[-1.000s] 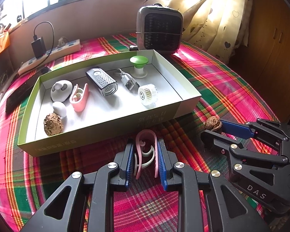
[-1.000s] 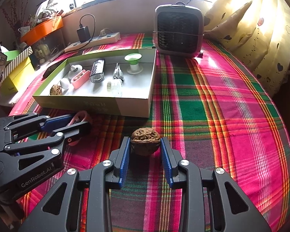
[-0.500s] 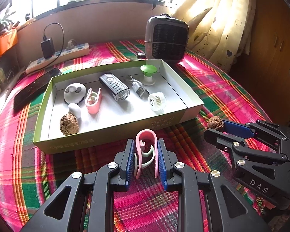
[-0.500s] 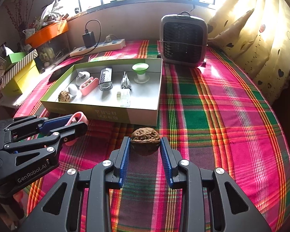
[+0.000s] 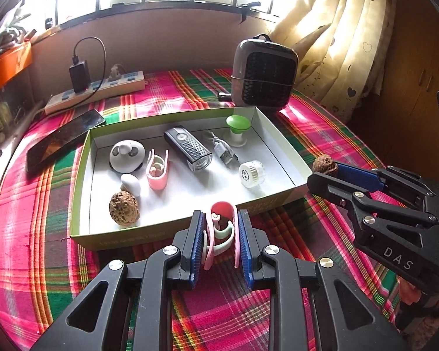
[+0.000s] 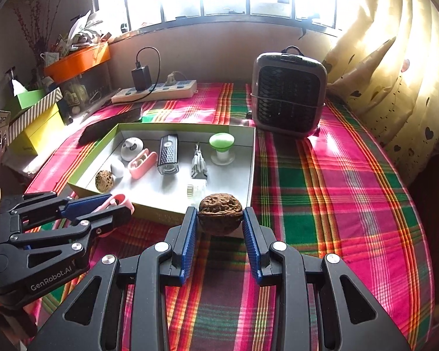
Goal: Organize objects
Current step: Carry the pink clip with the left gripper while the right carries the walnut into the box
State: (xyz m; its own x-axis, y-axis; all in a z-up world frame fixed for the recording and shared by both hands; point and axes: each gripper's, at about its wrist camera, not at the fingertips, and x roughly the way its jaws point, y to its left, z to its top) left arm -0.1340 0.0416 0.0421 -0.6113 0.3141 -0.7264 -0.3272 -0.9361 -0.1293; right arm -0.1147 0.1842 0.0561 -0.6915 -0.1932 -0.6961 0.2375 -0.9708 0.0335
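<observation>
Left wrist view: the left gripper (image 5: 221, 234), clamped on a pink clip (image 5: 221, 228), has risen toward the green box (image 5: 278, 201)'s near wall.

Right wrist view: the right gripper (image 6: 220, 228) pinches a walnut (image 6: 220, 218), likewise lifted, probably clear of the tablecloth (image 6: 336, 204); both seem box-bound.

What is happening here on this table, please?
A person is tidying small things into a shallow box on a plaid tablecloth. The left tongs grip a pink clip, and the right tongs grip a walnut; both are held near the front edge of the box, not yet over it. Inside lie another walnut, another pink clip, a bike light and other small items.
</observation>
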